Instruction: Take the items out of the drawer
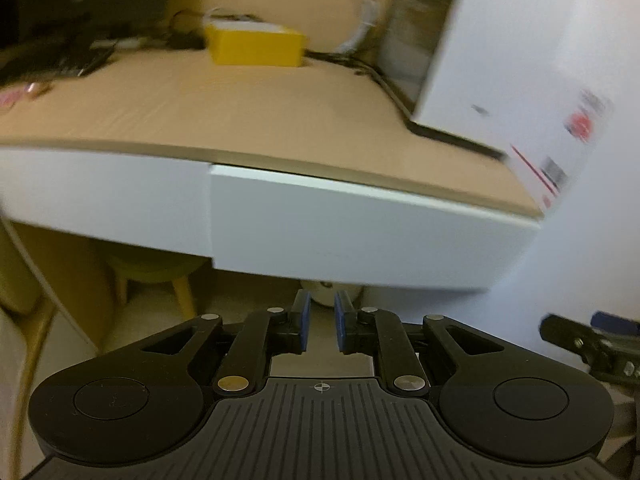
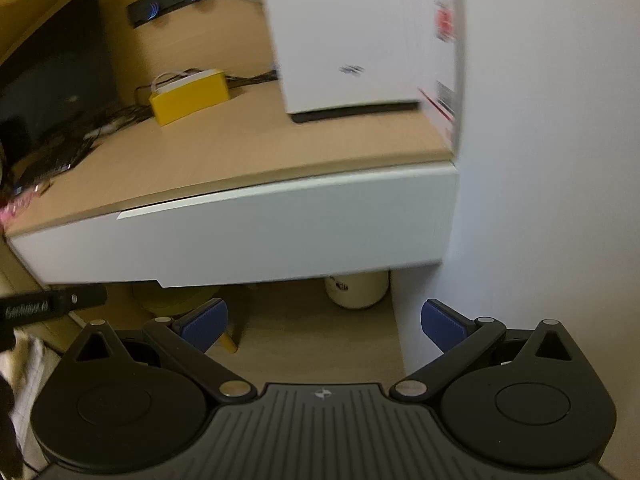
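A white drawer front (image 1: 360,232) sits under the wooden desktop (image 1: 240,112), standing slightly proud of the white panel to its left. Its inside is hidden. My left gripper (image 1: 320,320) hangs just below and in front of the drawer's lower edge, its blue pads (image 1: 303,320) drawn almost together with nothing between them. In the right wrist view the same drawer front (image 2: 280,232) lies ahead, and my right gripper (image 2: 324,324) is open wide and empty below it. Part of the left gripper's black body (image 2: 52,304) shows at the left edge.
A yellow box (image 1: 256,46) and black cables lie on the desk. A tall white box (image 2: 344,36) stands at its right end against a white wall (image 2: 540,160). Under the desk are a stool (image 1: 160,276) and a pale jar (image 2: 356,288).
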The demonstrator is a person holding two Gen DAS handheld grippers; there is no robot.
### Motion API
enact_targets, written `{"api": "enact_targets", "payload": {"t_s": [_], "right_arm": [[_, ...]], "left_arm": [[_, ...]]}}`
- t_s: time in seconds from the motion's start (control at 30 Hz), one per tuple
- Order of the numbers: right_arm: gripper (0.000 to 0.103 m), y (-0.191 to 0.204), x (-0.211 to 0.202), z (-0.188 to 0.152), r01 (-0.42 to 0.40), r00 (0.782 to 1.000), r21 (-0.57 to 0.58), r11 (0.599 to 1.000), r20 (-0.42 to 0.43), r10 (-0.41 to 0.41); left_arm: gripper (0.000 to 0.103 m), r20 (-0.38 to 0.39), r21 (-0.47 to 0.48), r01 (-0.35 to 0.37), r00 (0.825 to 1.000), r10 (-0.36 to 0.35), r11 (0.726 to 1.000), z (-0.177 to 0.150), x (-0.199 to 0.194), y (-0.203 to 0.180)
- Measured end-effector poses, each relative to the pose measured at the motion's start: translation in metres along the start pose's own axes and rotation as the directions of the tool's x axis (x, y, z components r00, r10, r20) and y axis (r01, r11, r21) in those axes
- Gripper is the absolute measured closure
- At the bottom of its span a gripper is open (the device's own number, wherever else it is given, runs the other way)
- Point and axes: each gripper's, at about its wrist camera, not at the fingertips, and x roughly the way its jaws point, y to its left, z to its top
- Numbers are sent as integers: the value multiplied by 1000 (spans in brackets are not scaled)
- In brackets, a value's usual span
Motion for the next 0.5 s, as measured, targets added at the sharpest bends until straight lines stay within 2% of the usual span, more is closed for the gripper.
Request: {"api": "enact_targets", "payload": {"t_s": [0.1, 0.23, 0.37, 0.47, 0.5], "right_arm": [[0, 12, 17, 16, -42, 999, -14, 999, 2, 42], [0, 22, 43, 28, -85, 996, -44, 995, -12, 85], [0, 31, 64, 41, -35, 999, -132, 991, 3, 35], [0, 35, 81, 54, -21, 1000, -86, 996, 6, 22], [0, 36, 88, 58, -22, 1000, -71, 997, 9, 23]], "left_arm": [[88, 9, -69, 22, 1000, -21, 997, 9, 9, 30], [88, 4, -113, 7, 1000, -6, 994, 27, 21, 61], [88, 38, -126, 7, 999, -2, 992, 50, 34, 80], [88, 35, -171, 10, 999, -4, 985, 66, 52, 88], [88, 38, -168, -11, 999, 17, 986, 72, 57, 87]]}}
